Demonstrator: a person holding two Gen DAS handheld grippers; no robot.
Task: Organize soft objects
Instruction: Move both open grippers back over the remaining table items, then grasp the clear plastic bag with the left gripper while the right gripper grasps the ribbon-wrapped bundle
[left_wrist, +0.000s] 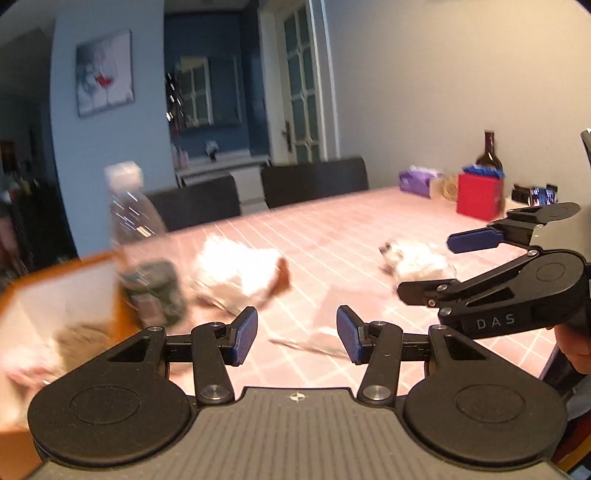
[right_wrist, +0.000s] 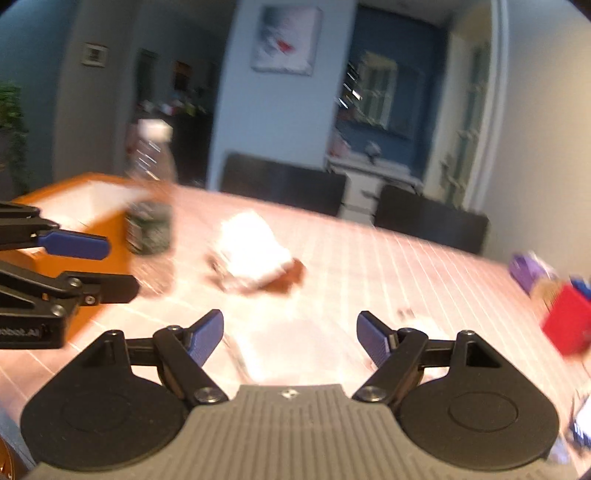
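Soft toys, a white-and-brown one (left_wrist: 240, 273) mid-frame and another (left_wrist: 417, 260) toward centre-right, lie loose while both left gripper (left_wrist: 297, 338) and right gripper (right_wrist: 290, 338) gape empty; swinging toward the orange box (left_wrist: 55, 291) at lower left might topple the bottle (left_wrist: 144, 251) beside it.

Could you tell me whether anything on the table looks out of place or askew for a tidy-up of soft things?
Two white soft toys, one near the plastic bottle and another further right, lie loose on the table rather than in the orange box. The bottle is a hard item standing against the box. Blur hides finer detail.
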